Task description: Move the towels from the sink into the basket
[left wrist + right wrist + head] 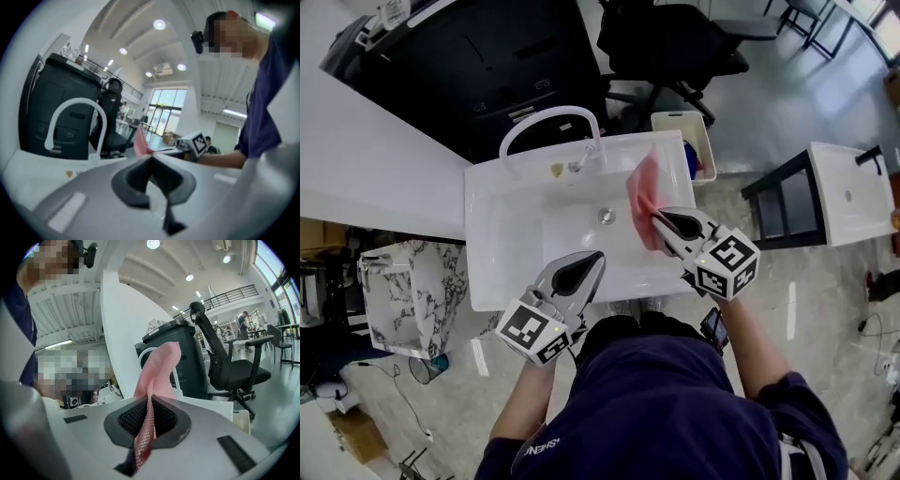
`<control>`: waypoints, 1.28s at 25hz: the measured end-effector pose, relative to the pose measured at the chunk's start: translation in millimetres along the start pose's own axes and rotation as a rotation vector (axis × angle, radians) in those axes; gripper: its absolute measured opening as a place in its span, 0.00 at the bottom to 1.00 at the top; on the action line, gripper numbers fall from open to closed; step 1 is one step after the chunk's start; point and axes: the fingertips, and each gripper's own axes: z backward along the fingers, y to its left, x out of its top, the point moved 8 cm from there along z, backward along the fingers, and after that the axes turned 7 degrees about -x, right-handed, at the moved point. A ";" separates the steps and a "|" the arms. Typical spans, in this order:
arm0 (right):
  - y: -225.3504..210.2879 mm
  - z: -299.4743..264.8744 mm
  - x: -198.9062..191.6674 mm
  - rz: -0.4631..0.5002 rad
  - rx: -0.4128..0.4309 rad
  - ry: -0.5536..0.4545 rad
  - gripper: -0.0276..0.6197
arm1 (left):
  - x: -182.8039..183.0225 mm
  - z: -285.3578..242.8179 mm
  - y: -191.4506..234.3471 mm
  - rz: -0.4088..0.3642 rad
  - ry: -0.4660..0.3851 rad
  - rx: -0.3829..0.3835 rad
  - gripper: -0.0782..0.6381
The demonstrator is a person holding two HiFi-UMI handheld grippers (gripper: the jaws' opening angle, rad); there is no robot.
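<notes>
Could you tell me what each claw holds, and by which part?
The right claw pinches the pink towel by a bunched end; the left claw is shut, empty.

A black office chair (675, 42) is seen at the far side, a marbled cube (398, 295) is set left, a second white basin (853, 192) is parked right.

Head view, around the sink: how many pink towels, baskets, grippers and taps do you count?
Pink towel: 1, clamped in the right gripper
Basket: 1
Grippers: 2, the left gripper and the right gripper
Tap: 1
Total: 5
</notes>
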 end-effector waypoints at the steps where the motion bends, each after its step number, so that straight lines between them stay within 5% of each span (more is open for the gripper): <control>1: 2.6 1.0 0.2 -0.004 -0.020 -0.006 0.07 | 0.5 1.4 3.2 -0.003 0.002 -0.017 0.11; 18: 0.9 57.4 -3.3 -0.053 -0.283 -0.058 0.07 | 10.3 -22.8 10.2 -0.050 0.023 -0.245 0.11; 32: -63.6 82.6 -2.6 -0.071 -0.281 -0.075 0.07 | 18.8 -83.2 0.2 -0.065 0.053 -0.227 0.11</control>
